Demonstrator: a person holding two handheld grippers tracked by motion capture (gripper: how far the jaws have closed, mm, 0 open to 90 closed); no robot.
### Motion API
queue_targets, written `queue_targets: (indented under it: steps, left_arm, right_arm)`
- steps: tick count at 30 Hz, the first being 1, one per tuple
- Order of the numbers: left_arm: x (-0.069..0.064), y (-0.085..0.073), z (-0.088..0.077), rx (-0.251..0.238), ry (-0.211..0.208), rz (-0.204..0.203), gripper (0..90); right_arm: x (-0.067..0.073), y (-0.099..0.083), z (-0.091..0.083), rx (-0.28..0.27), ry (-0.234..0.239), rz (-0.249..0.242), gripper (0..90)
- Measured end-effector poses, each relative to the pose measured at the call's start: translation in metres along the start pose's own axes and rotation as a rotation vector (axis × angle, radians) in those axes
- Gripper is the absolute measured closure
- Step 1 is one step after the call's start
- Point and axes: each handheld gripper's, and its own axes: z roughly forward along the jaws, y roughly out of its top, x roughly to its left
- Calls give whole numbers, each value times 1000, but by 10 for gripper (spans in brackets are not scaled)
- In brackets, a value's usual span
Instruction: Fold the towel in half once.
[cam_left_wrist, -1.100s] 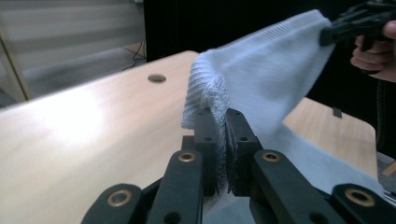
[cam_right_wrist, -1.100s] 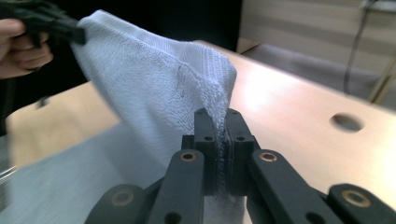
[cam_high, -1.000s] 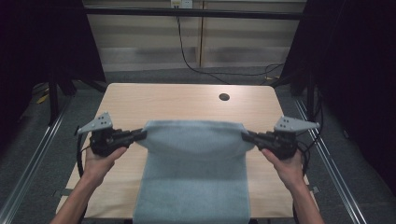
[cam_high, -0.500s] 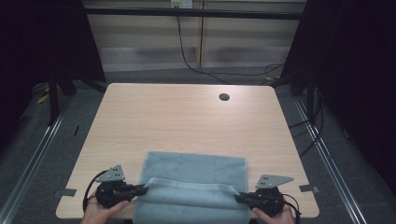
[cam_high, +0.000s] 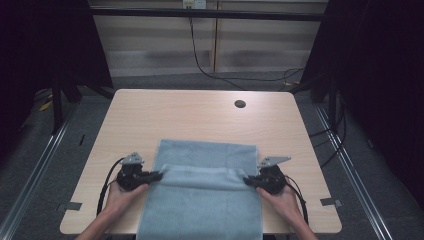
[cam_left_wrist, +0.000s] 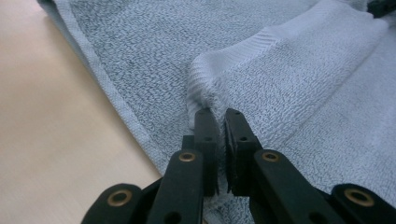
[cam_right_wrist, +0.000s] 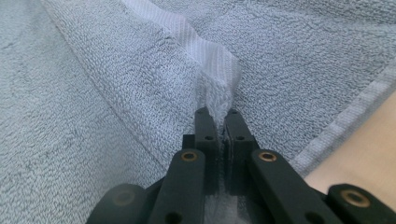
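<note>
A light wooden bench (cam_high: 150, 120) is seen, with a round dark hole (cam_high: 240, 104) near its far right corner. A black cable (cam_high: 200, 55) is hung down the pale panelled wall (cam_high: 160, 50) behind. Grey floor (cam_high: 40, 150) and metal rails (cam_high: 35, 160) are seen alongside.

Pale blue-grey towel (cam_high: 202, 200) on a light wood-grain table (cam_high: 190, 117)

The towel's terry is plain, with a lighter ribbed band near its hem; the grippers' jaws are black with brass-coloured rivets, grey plates on top.
</note>
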Motion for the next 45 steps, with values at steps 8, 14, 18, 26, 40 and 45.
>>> queue_targets:
  steps: [8, 14, 18, 26, 40, 45]
  left_arm:
    - [39, 33, 28, -44, 81, -26, 852]
    - [53, 46, 39, -64, 118, -64, 851]
    - [70, 59, 50, -74, 130, -88, 851]
    - [71, 75, 51, -85, 127, -95, 853]
    - [-9, 104, -81, -307, 48, 80, 851]
    - [-31, 79, -101, -328, -10, 86, 851]
  right_arm:
    - [-50, 51, 38, 0, -82, 35, 870]
    - [-71, 75, 58, -21, -140, 66, 871]
    - [-84, 84, 67, -47, -162, 118, 870]
    - [-95, 98, 66, -55, -192, 128, 870]
    - [-30, 127, -82, -388, -96, -56, 869]
    - [5, 100, -112, -395, -60, -126, 869]
